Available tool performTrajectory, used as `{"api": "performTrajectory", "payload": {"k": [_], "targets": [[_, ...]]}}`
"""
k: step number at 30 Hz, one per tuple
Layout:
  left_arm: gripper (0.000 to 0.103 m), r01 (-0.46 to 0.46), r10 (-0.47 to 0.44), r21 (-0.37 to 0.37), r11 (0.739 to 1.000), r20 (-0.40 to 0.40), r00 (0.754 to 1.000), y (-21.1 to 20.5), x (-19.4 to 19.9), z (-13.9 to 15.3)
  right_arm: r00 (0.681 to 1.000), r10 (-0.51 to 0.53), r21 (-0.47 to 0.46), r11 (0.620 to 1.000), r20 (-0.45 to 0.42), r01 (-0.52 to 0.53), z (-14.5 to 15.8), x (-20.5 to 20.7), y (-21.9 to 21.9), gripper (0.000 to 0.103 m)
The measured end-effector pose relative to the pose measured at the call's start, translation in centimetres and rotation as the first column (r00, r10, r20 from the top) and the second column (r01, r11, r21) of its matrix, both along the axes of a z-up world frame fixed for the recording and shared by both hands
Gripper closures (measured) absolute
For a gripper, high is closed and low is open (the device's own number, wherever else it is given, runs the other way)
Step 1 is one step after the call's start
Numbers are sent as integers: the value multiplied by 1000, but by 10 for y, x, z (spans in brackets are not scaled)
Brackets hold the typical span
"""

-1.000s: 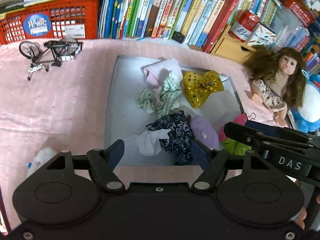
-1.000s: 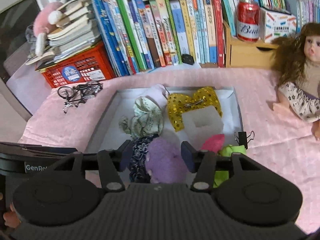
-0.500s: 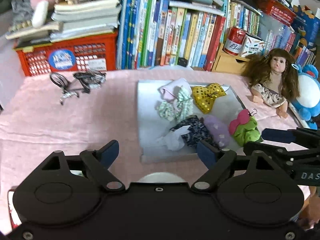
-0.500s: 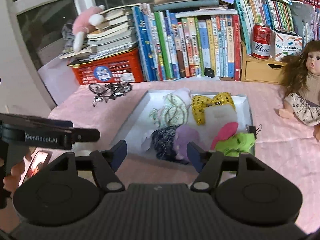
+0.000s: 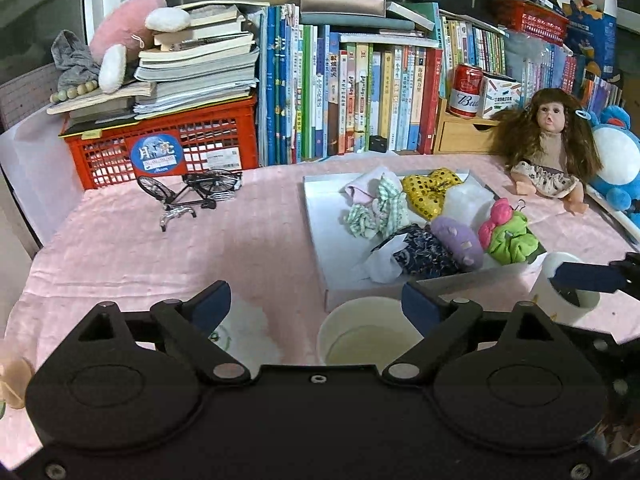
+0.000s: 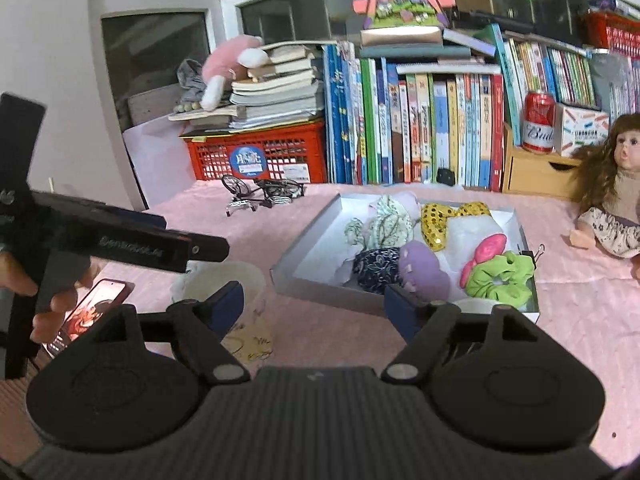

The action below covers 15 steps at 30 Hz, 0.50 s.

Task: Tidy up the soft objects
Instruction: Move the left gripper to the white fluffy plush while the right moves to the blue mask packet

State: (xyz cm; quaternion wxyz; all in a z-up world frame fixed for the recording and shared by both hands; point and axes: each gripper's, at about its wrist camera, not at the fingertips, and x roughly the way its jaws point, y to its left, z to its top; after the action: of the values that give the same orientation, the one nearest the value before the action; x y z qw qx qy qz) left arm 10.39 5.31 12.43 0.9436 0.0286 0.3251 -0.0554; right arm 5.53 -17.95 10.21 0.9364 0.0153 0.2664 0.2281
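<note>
Inspecting both views, we found the left gripper (image 5: 316,306) and right gripper (image 6: 314,306) empty, jaws opening; the soft objects (image 5: 424,220) lay in the white tray (image 5: 320,216).

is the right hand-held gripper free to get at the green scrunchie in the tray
Probably yes. The green scrunchie lies uncovered at the near corner of the tray, just ahead of the right hand-held gripper, whose jaws are opening with nothing between them.
</note>
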Motion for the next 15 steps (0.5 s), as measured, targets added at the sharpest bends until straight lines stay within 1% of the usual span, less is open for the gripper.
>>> {"api": "performTrajectory", "payload": {"k": [4,6,10,15], "targets": [[8,-25,25,17,1000,26,999,11,-8,-7,999,1,-1,1000,45,-1,-9,-20,10,16],[8,-41,41,13,999,26,999,17,-11,-11,998,6,1,1000,59,-6,-15,-29,16,16],[8,-72,72,-6,997,7,997,35,-9,-20,996,33,-5,999,86,-33,-29,-44,28,16],[8,-132,131,-50,990,-27,991,61,-2,-32,994,69,-31,997,90,-67,-47,-57,46,16]]}}
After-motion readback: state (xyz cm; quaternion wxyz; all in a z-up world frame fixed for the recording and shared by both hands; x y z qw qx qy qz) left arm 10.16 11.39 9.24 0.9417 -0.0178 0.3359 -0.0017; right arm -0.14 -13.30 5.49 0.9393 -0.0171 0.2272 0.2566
